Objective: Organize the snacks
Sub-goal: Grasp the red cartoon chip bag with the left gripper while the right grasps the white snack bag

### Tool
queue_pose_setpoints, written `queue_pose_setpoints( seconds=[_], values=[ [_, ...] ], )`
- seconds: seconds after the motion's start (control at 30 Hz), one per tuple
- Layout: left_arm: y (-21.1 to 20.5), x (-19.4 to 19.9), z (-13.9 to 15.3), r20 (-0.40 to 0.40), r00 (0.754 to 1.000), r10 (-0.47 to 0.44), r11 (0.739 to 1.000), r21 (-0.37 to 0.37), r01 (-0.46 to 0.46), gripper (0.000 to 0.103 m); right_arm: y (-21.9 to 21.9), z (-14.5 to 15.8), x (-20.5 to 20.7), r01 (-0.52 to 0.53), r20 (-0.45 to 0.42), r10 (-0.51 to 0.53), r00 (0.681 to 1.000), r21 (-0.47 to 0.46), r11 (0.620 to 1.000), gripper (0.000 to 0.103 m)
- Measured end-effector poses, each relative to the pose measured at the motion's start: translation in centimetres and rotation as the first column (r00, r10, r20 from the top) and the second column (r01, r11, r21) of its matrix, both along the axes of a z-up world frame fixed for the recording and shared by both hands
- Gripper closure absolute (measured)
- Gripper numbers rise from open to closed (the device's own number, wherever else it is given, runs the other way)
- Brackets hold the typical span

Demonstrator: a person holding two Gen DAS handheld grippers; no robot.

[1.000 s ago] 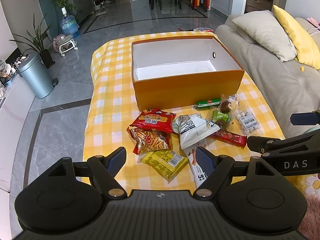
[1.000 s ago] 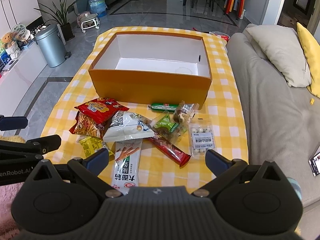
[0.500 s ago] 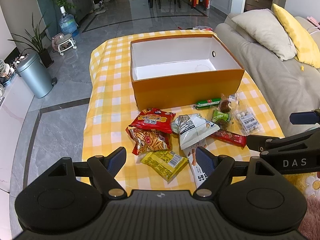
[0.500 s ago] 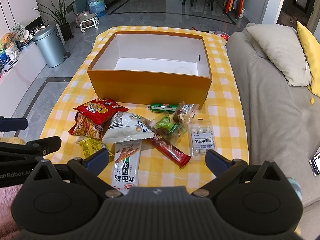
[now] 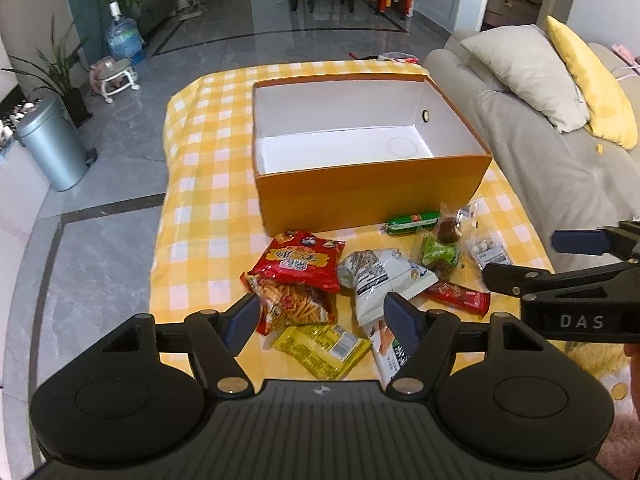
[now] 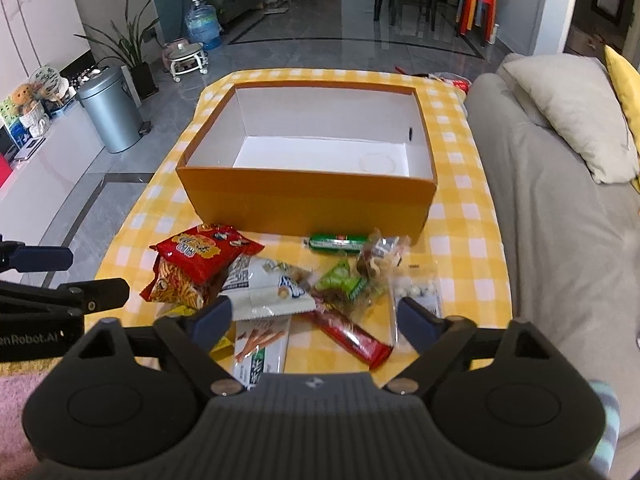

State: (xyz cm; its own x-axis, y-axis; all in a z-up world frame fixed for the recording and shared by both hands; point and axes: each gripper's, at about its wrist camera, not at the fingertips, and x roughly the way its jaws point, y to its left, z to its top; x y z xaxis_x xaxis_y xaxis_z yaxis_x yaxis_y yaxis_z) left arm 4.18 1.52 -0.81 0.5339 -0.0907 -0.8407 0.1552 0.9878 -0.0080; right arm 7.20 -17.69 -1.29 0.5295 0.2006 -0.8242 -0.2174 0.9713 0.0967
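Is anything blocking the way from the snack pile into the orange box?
Nothing visible blocks it. The orange box is open-topped and empty, directly behind the snack pile. Only its near wall stands between them, so each packet must be lifted over it. Both grippers are open above the pile, holding nothing.

A grey sofa (image 5: 552, 168) carries a grey pillow (image 5: 524, 72) and a yellow pillow (image 5: 592, 84). Across the glossy floor stand a lidded metal bin (image 6: 110, 114), a water bottle (image 6: 202, 20) and a potted plant (image 6: 132, 56). Far off, what look like stacked orange stools (image 6: 478, 6) sit by dark chairs.
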Motion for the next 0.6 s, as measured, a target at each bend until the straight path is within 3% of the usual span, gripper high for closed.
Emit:
queue_pose_setpoints(
  seconds=[0.07, 0.3, 0.6],
  values=[
    [0.2, 0.8, -0.3, -0.015, 1.0, -0.004, 1.0, -0.009, 0.003, 0.022, 0.2, -0.5, 0.9, -0.014, -0.023, 0.015, 1.0, 0.017, 1.0, 0.026],
    [1.0, 3.7, -1.7, -0.075, 0.997, -0.022, 0.999, -0.029, 0.02, 0.02, 1.5, -2.9, 4.0, -0.042, -0.127, 0.056, 0.99, 0.11, 0.993, 0.03],
    [2.1, 8.0, -4.0, -0.17, 0.983, -0.064, 0.998, -0.014, 0.062, 0.015, 4.2, -6.7, 7.5, -0.097, -0.223, 0.117, 0.968, 0.099, 0.99, 0.031]
  ],
)
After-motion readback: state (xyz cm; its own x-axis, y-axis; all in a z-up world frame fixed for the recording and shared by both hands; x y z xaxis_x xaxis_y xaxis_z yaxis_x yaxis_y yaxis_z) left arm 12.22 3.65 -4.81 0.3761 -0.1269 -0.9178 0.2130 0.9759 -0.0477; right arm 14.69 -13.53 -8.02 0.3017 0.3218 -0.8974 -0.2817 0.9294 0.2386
